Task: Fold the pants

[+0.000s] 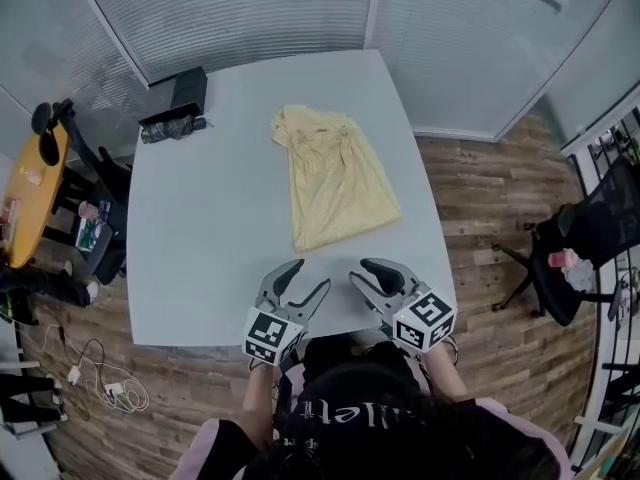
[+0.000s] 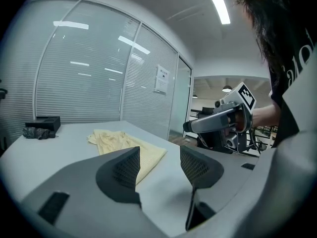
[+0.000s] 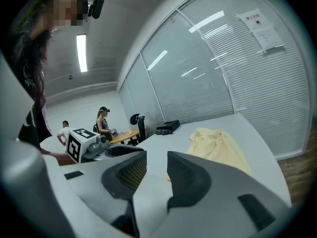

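Noted pants (image 1: pixel 335 178) lying apparently folded toward far side of counter (image 1: pixel 200 248), with left tongs (image 1: pixel 311 274) and right tongs (image 1: pixel 357 269) held open and empty at near edge, well apart from cloth, presumably to leave the fold undisturbed.

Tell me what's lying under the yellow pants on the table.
Only the pale grey table shows around the yellow pants, which lie directly on it. Nothing sticks out past their edges. The tabletop right beneath them, and any lower fabric layers, are covered from view.
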Demonstrator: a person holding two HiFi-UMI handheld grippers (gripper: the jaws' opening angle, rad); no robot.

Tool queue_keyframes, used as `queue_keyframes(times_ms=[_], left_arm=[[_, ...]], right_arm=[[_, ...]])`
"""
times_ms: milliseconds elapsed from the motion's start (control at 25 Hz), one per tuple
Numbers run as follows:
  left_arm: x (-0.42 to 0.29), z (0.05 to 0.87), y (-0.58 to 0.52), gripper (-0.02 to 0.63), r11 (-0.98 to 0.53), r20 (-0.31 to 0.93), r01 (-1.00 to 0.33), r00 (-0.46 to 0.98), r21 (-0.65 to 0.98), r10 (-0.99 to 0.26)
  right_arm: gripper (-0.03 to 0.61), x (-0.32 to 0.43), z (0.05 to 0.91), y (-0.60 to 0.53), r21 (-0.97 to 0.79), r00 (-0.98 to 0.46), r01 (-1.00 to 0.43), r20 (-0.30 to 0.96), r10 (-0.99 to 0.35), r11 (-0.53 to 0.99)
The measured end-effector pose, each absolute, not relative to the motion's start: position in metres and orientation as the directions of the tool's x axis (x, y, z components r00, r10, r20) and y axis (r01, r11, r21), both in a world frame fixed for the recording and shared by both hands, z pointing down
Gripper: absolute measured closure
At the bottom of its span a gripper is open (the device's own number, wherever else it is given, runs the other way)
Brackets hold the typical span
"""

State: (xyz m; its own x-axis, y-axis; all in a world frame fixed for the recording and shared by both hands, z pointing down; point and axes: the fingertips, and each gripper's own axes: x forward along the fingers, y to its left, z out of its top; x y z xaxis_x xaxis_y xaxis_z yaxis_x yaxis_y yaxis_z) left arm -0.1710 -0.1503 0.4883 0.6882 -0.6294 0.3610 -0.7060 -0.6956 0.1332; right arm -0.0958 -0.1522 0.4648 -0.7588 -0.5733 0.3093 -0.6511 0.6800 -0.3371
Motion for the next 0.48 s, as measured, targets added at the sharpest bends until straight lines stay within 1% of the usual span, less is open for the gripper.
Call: queue_keyframes(times_ms=[280,480], left_arm=[[-0.15,0.47,-0.123,0.37,-0.7,0.326,-0.703,0.696,0.126,-0.64],[-0.129,0.452,-0.103,0.433,-0.694,0.295,-0.71,0.692,0.119,-0.659]], right_arm=[[0.473,-0.079,0.448,-0.122,-0.329,-0.767,-0.642,0.271,-0.582,0.693],[0.508,-0.051,0.438,-0.095,-0.335,-0.756,-0.654,0.257,-0.602,0.678]])
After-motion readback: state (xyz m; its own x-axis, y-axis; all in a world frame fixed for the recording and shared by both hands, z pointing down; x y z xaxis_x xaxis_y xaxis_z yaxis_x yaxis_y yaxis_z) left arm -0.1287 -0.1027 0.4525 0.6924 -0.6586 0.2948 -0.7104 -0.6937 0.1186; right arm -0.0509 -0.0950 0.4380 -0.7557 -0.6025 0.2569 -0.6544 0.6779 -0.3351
